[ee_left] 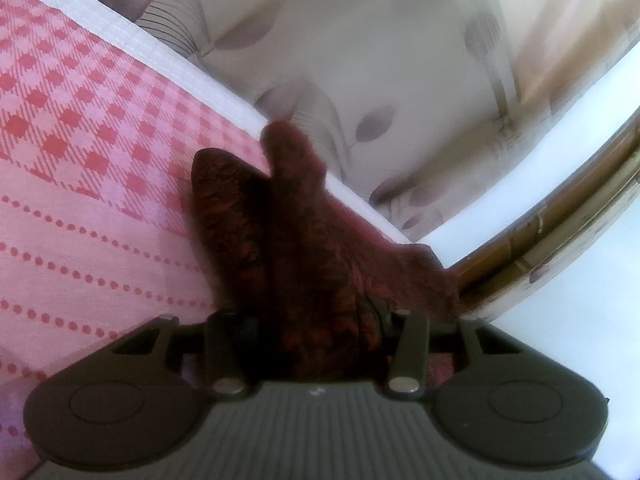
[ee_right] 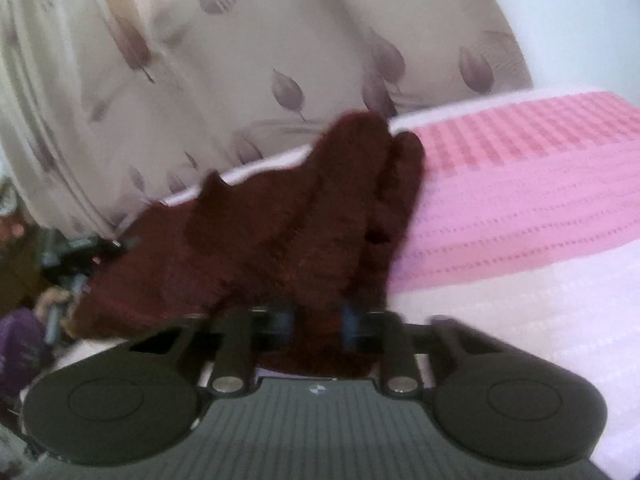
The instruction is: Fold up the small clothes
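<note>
A dark red fuzzy garment hangs bunched in my left gripper, which is shut on it. The cloth hides the fingertips, and two pointed folds stick up past them. Below lies a pink checked and dotted bedspread. In the right wrist view the same dark red garment spreads leftward from my right gripper, which is shut on a narrow pinch of it between blue pads. The garment is lifted off the bed, stretched between the two grippers.
The pink bedspread covers a bed with a white edge. A curtain with a leaf print hangs just behind it. A wooden rail curves at the right. Blurred clutter sits low at the left.
</note>
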The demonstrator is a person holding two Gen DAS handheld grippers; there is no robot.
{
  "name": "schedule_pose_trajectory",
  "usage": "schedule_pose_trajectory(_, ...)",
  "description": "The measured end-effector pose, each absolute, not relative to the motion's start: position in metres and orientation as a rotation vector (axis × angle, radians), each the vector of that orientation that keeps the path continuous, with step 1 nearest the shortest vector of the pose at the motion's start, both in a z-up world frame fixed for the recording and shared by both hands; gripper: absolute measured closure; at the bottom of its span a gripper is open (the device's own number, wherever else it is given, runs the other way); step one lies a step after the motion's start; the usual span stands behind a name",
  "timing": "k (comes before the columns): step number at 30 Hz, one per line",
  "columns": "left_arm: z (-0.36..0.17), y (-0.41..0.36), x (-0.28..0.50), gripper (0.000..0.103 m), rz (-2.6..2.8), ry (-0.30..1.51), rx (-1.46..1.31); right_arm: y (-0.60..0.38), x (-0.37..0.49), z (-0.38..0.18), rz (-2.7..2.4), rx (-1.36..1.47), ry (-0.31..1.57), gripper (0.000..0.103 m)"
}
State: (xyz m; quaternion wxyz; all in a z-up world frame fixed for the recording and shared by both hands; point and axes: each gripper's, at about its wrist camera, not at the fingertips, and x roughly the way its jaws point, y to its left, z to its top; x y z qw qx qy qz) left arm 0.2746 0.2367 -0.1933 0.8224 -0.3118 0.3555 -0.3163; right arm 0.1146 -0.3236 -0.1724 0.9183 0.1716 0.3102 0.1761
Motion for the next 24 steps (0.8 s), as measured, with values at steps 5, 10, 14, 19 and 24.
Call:
schedule_pose_trajectory(5, -0.193, 0.235, 0.276, 0.057, -0.669, 0.755, -0.657, -0.334, 0.112, -0.174, 0.352, 0.164, 0.668, 0.097)
schedule_pose_trajectory(10, -0.193, 0.233, 0.276, 0.057, -0.661, 0.754, -0.641, -0.356, 0.117, -0.165, 0.463, 0.296, 0.652, 0.096)
schedule_pose_trajectory(14, -0.193, 0.233, 0.277, 0.058, -0.656, 0.752, -0.631, -0.362, 0.139, -0.140, 0.446, 0.320, 0.571, 0.041)
schedule_pose_trajectory(19, -0.193, 0.233, 0.276, 0.058, -0.657, 0.751, -0.631, -0.352, 0.200, -0.142, 0.442, 0.331, 0.598, 0.029)
schedule_pose_trajectory(24, -0.193, 0.233, 0.276, 0.058, -0.659, 0.749, -0.625, -0.338, 0.216, -0.160, 0.428, 0.271, 0.651, 0.091)
